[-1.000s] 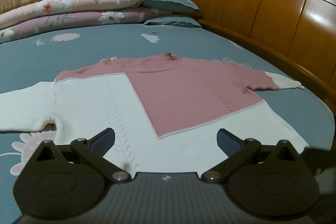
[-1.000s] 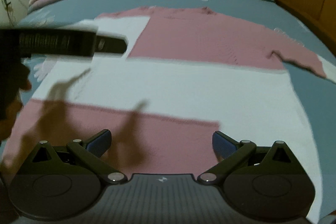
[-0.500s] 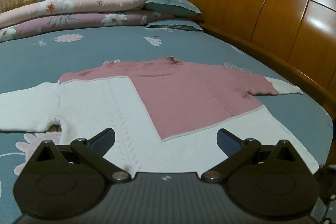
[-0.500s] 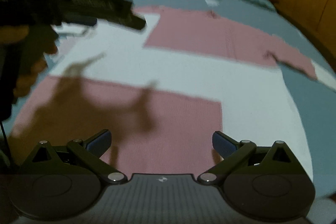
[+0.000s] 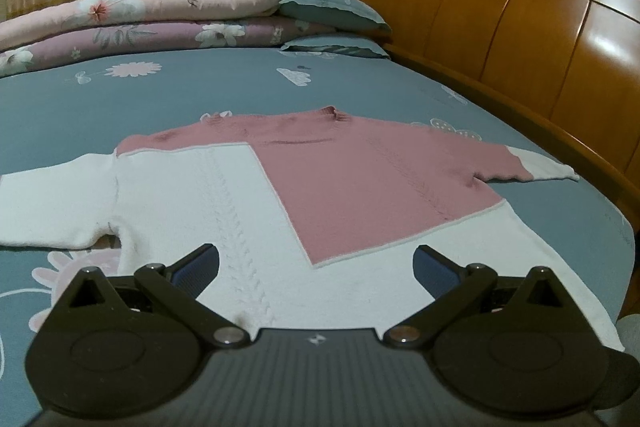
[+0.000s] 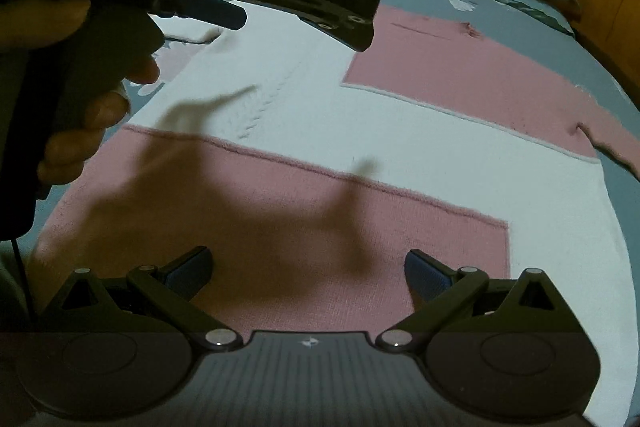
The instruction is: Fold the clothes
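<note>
Both grippers stand with their jaws spread wide and nothing between them. Ahead of the left gripper [image 5: 315,261] a pink-and-white knitted sweater [image 5: 360,187] lies flat on a grey-blue floral bedsheet [image 5: 200,99], its hem nearest the blue-padded fingertips [image 5: 198,263] and its collar farthest away. One white sleeve runs out to the gripper's left and a pink sleeve with a white cuff to its right. Below the right gripper [image 6: 308,273] is the same sweater, a pink panel directly under the fingers and a white band beyond it, both crossed by a dark shadow. Up and to the left of the right gripper, the left gripper's black body, lettered GenRobot.AI, hangs above the sweater, held in a person's hand [image 6: 80,99]. Farther ahead are folded floral quilts [image 5: 160,15], grey-blue pillows [image 5: 332,11], and to the right a glossy wooden headboard [image 5: 520,27].
</note>
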The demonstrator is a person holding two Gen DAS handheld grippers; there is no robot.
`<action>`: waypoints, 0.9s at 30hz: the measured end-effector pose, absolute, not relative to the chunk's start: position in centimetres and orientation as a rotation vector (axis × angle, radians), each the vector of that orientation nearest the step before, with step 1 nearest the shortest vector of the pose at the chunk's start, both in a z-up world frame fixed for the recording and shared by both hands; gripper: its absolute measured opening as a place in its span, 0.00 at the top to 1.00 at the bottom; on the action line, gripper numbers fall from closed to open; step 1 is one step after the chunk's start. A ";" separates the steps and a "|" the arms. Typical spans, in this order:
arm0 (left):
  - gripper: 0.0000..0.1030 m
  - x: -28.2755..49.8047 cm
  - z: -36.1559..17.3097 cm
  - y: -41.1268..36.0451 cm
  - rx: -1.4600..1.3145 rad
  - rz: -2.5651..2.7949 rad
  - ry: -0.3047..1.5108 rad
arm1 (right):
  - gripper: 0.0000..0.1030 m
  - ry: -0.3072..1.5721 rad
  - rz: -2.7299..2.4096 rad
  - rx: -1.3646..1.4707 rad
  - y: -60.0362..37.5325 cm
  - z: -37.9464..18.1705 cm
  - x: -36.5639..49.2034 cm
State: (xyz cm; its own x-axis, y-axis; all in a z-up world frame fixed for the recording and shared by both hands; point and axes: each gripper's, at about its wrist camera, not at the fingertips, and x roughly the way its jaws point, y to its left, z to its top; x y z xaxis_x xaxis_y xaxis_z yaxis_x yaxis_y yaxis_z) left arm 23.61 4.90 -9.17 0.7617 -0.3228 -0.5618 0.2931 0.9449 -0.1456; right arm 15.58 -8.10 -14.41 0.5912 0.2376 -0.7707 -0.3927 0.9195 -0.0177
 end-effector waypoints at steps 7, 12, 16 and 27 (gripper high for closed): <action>0.01 23.5 -9.5 4.6 -0.041 -0.340 0.629 | 0.00 0.853 0.357 -0.181 -8.2 -14.6 15.4; 0.01 23.5 -9.7 4.2 -0.030 -0.346 0.636 | 0.00 0.838 0.351 -0.176 -8.1 -14.5 14.7; 0.01 23.6 -9.8 4.0 -0.024 -0.350 0.639 | 0.00 0.846 0.347 -0.173 -8.2 -14.4 14.4; 0.01 23.5 -10.0 3.6 -0.016 -0.355 0.648 | 0.00 0.882 0.333 -0.169 -8.3 -14.1 13.3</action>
State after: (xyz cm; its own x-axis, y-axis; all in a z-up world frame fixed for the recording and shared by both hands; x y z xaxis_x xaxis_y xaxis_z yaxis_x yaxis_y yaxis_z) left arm 23.48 3.65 -10.00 0.7391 -0.3283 -0.5882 0.3182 0.9398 -0.1248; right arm 13.35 -8.26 -14.13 0.5888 0.2157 -0.7790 -0.3539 0.9353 -0.0084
